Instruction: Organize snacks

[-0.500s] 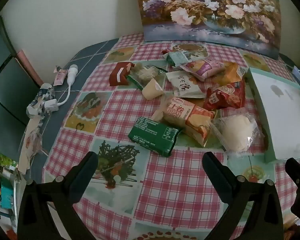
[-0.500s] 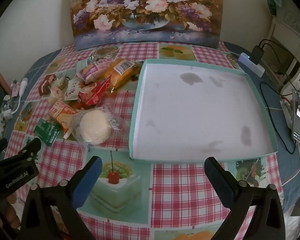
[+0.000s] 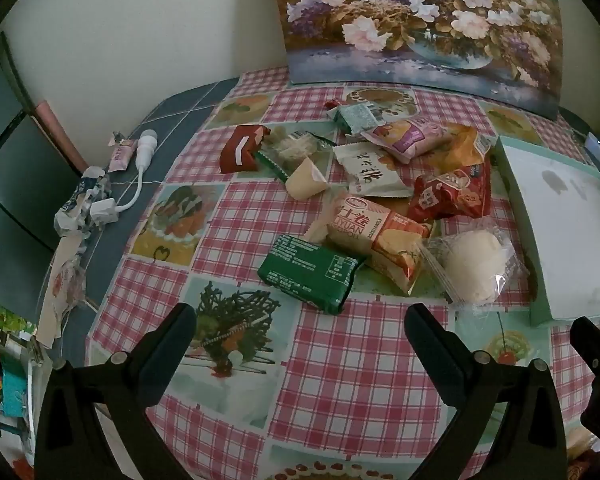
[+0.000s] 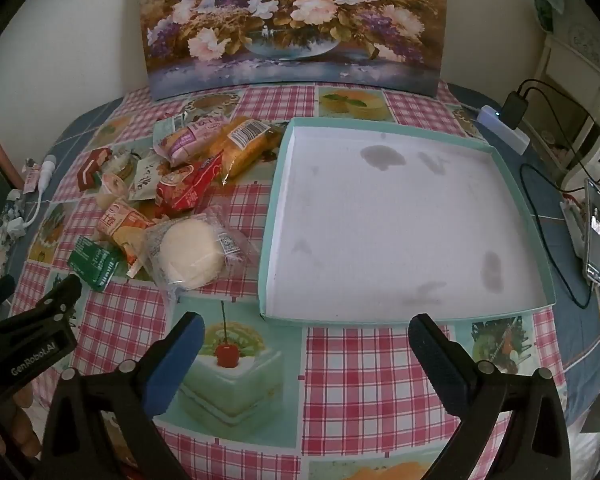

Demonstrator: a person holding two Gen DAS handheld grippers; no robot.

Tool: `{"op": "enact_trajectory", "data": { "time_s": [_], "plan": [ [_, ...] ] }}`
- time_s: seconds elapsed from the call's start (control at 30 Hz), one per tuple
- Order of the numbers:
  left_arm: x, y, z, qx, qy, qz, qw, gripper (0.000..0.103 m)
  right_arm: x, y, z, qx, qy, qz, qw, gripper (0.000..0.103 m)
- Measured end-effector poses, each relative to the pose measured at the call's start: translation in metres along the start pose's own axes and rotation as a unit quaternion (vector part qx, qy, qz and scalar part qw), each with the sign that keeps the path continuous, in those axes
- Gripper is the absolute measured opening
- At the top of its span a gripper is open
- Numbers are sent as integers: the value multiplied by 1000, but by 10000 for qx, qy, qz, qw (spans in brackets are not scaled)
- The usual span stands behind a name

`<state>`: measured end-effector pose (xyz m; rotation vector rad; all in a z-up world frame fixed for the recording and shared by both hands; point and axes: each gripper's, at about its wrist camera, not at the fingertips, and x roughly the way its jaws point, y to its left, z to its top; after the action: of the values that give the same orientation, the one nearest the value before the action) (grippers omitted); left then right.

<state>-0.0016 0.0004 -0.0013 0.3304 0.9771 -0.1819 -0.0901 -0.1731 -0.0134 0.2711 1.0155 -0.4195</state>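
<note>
A heap of several wrapped snacks lies on the checked tablecloth: a green packet [image 3: 312, 268], an orange-and-cream roll pack [image 3: 376, 232], a white bun in clear wrap [image 3: 472, 264] [image 4: 190, 254], a red packet [image 3: 452, 196], a pink one [image 3: 408, 140]. A shallow teal-rimmed white tray [image 4: 512, 184] [image 3: 516, 196] sits to their right, holding nothing. My left gripper [image 3: 300, 328] is open and empty, just in front of the green packet. My right gripper [image 4: 306, 336] is open and empty, before the tray's near edge.
A flower painting [image 4: 292, 24] leans on the wall behind. A white charger cable and wrappers [image 3: 100, 200] lie at the table's left edge. A power strip, cables and a phone [image 4: 594, 232] lie right of the tray. The left gripper's body [image 4: 28, 344] shows low left in the right wrist view.
Both grippers have barely shifted. No snack has moved.
</note>
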Motion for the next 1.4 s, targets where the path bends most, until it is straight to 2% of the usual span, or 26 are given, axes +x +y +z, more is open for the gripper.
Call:
{"op": "enact_trajectory", "data": {
  "time_s": [1.4],
  "plan": [
    [1,3,-1,-28,60,26,10000,103,0,1,0,2,12,4,10000,103]
  ]
}}
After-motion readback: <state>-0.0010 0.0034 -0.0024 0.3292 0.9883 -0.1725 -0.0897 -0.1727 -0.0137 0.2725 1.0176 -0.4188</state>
